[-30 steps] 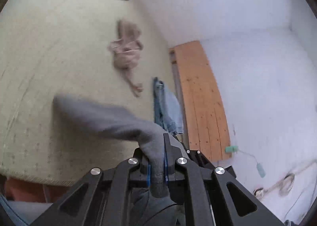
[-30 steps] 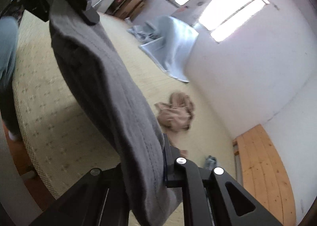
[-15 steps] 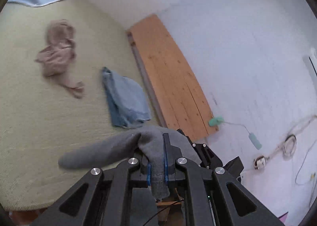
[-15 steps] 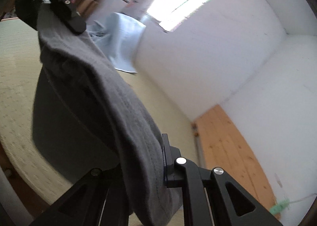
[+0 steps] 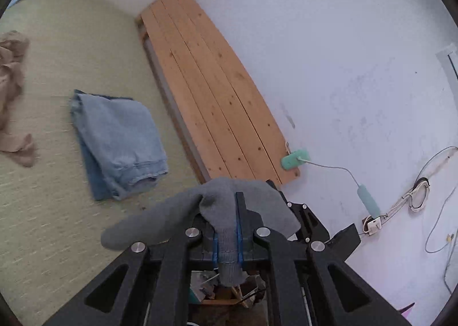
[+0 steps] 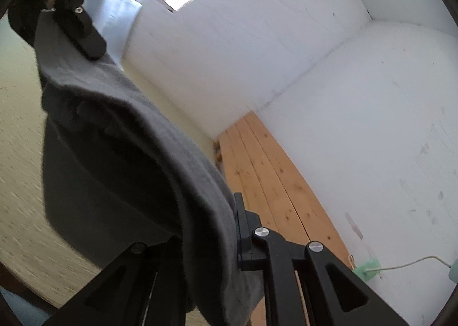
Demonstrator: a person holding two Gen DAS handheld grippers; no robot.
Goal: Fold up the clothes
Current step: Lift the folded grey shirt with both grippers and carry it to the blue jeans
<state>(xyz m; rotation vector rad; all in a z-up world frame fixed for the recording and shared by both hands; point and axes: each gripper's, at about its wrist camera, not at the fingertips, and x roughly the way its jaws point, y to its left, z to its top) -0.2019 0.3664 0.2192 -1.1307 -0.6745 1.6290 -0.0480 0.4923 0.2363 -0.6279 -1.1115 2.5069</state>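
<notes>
Holding a grey garment (image 6: 120, 137) in the air between both tools, above the pale woven bed surface (image 5: 43, 211). Left hand-held gripper (image 5: 227, 243) is clamped on a narrow ribbed strip of it, looks like a cuff or hem, fabric bunched between the blue pads. Right hand-held gripper (image 6: 229, 228) is clamped on another edge; cloth drapes over and hides its left finger.

Handling judgement: soft knit, light, zero stiffness. It sags in a deep curve between the two grips and folds over itself, so shape comes only from tension. Not slippery; ribbing gives the pads bite. Nothing fragile.

Best holds are probably edges or corners, well apart, so the panel hangs flat before laying it down. The left grip looks thin, on a narrow tail, and could pull out under a hard tug.

Folded blue jeans (image 5: 117, 145) lie on the bed beside the wooden slats (image 5: 211, 91); a crumpled tan piece (image 5: 11, 91) sits farther left.
</notes>
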